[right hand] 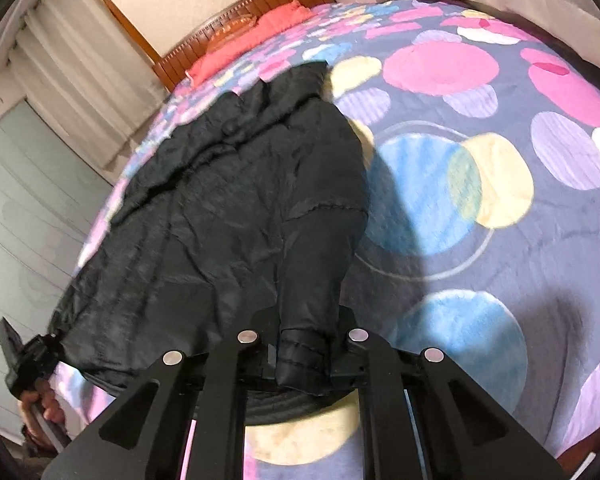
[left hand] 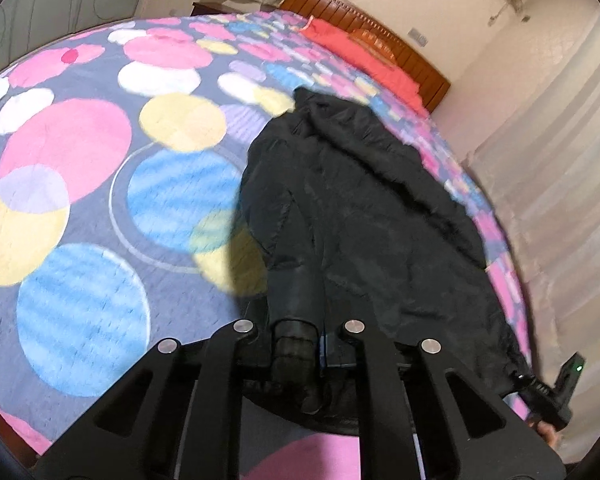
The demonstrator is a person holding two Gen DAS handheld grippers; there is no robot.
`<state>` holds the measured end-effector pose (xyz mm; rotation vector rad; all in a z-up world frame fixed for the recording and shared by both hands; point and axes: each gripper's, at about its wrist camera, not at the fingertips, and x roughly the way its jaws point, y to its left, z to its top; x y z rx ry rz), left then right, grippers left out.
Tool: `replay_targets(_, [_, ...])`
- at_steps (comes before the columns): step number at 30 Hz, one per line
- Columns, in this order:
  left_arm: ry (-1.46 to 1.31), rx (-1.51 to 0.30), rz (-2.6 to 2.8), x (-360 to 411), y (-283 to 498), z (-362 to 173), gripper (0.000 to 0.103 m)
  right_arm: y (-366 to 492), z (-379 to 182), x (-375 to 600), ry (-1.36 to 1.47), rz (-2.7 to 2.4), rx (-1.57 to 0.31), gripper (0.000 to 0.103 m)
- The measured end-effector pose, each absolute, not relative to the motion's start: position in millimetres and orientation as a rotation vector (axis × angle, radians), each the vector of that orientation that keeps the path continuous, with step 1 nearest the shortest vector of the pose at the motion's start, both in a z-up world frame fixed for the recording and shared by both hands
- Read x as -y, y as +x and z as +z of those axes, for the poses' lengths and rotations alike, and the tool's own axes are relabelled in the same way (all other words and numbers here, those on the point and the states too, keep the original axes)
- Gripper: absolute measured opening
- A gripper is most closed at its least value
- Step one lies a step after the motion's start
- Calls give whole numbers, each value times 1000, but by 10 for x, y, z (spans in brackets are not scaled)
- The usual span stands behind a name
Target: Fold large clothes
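Note:
A large black jacket (left hand: 380,220) lies lengthwise on the bed, collar toward the headboard. My left gripper (left hand: 296,336) is shut on a tube-like fold of it with a cuffed end, at the jacket's near left side. My right gripper (right hand: 304,344) is shut on a stitched black cuff at the near right side of the jacket (right hand: 228,200). Each view also catches the other gripper at the jacket's far near corner: the right gripper (left hand: 530,384) and the left gripper (right hand: 48,340), with a hand (right hand: 44,404) under it. The near hem sags between them.
The bed cover (left hand: 80,160) (right hand: 480,160) has big pink, blue and yellow circles and spreads wide beside the jacket. A red pillow (left hand: 360,52) and wooden headboard (left hand: 400,36) lie at the far end. Pale curtains (left hand: 560,160) (right hand: 68,60) hang along the bed's side.

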<state>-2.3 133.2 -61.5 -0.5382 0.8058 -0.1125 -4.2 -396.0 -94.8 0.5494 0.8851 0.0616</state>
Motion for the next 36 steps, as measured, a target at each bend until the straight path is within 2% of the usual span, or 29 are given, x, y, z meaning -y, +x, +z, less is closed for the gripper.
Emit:
replay_targets(9, [-520, -704, -177, -1288, 223, -101, 11, 244, -448, 3879, 574, 167, -747, 12])
replay_targets(15, [-476, -640, -192, -1203, 630, 229, 11, 714, -130, 3899, 585, 203, -649, 12])
replay_targets(20, [-420, -624, -176, -1129, 1282, 414, 11, 1298, 2, 3994, 624, 200, -615, 12])
replay_targets(29, [-362, -685, -99, -1065, 2828, 380, 11, 2662, 179, 4057, 599, 142, -620, 12])
replay_targets(36, [-316, -763, -6, -1044, 3883, -36, 11, 3667, -224, 4180, 593, 60, -714, 12])
